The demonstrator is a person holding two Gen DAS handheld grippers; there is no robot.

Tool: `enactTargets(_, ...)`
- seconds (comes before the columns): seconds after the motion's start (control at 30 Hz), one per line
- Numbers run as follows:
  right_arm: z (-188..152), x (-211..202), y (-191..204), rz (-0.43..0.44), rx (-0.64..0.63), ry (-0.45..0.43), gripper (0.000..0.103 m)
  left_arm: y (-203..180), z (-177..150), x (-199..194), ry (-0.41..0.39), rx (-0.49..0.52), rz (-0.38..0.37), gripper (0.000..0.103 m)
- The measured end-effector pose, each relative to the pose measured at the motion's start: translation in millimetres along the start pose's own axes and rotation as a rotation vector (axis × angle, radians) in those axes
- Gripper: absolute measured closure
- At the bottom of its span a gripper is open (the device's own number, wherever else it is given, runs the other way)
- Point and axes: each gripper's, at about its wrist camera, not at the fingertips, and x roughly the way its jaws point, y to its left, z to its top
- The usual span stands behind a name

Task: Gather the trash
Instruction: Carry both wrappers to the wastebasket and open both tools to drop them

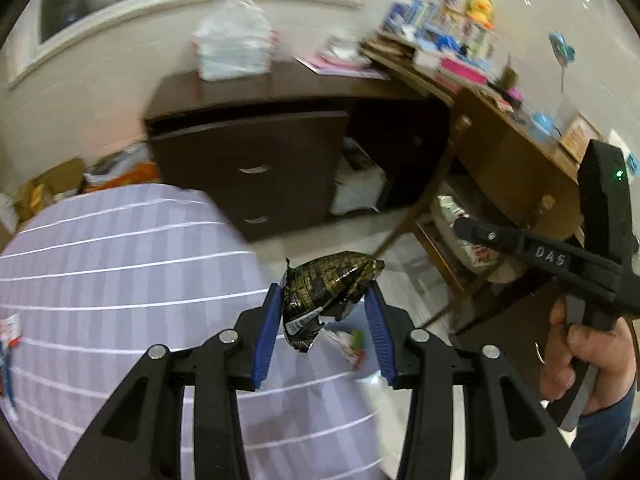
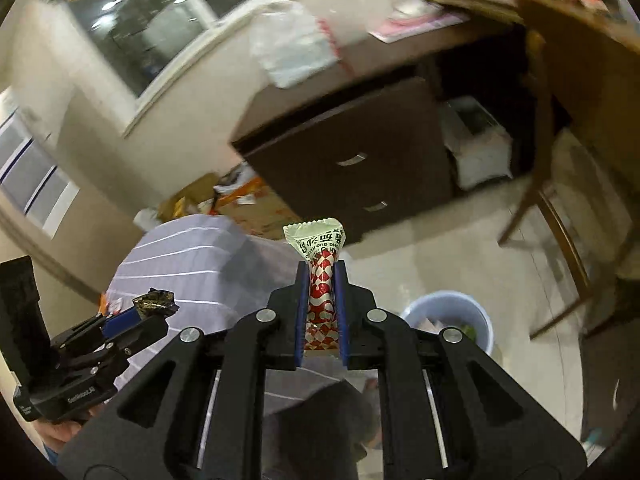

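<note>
Carrying step: the left gripper [image 1: 325,322] pinches a crumpled black-gold wrapper [image 1: 328,288], the right gripper [image 2: 322,312] clamps a red-white candy wrapper [image 2: 320,280]. Next, both need releasing over the blue bin [image 2: 448,304].

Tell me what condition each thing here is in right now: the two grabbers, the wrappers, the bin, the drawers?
Left gripper: shut on the black-and-gold wrapper.
Black-and-gold wrapper: crumpled, held.
Right gripper: shut on the red-and-white wrapper.
Red-and-white wrapper: pinched flat, top end sticking out.
Waste bin: uncovered, some trash inside.
Dresser drawers: closed.
</note>
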Motion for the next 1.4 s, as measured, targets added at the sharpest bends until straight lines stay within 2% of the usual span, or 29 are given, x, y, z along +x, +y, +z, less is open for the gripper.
enactTargets(0.1, -5, 9, -35, -0.021, 0.069, 0.026, 0.090, -29, 6, 38, 0.072, 0.018, -0.028, 0.062)
enactTargets(0.33, -20, 28, -85, -0.033, 0.170, 0.076, 0.090, -63, 5, 107, 0.202, 0.047, -0.049, 0.060)
enactTargets(0.43, -21, 38, -100, -0.031, 0.214, 0.094, 0.087, -68, 6, 127, 0.245, 0.042, -0.059, 0.048)
enactTargets(0.47, -22, 42, -105, -0.039, 0.226, 0.105, 0.085, -68, 7, 130, 0.248, 0.036, -0.057, 0.038)
enactTargets(0.5, -23, 46, -109, -0.054, 0.239, 0.120, 0.075, -67, 8, 132, 0.241, 0.028, -0.055, 0.032)
enactTargets(0.53, -24, 50, -114, -0.058, 0.254, 0.129, 0.067, -67, 10, 132, 0.236, 0.023, -0.054, 0.030)
enactTargets(0.57, -26, 52, -116, -0.059, 0.269, 0.132, 0.046, -65, 11, 131, 0.230, 0.018, -0.052, 0.027)
enactTargets(0.67, -30, 52, -122, -0.064, 0.287, 0.129, 0.040, -61, 14, 121, 0.194, 0.009, -0.041, 0.020)
enactTargets(0.77, -29, 50, -123, -0.076, 0.302, 0.115, 0.013, -53, 19, 108, 0.157, -0.002, -0.010, 0.015)
enactTargets(0.8, -29, 49, -121, -0.083, 0.307, 0.110, 0.007, -50, 20, 104, 0.147, -0.006, -0.006, 0.015)
enactTargets(0.97, -23, 41, -107, -0.126, 0.286, 0.097, 0.006, -36, 23, 76, 0.080, -0.029, 0.032, 0.013)
enactTargets(1.1, -16, 31, -88, -0.118, 0.258, 0.068, 0.006, -26, 22, 54, 0.033, -0.041, 0.040, 0.012)
enactTargets(1.4, 1, 7, -8, -0.108, 0.097, 0.009, 0.006, 15, 11, -11, -0.080, -0.121, 0.054, 0.012)
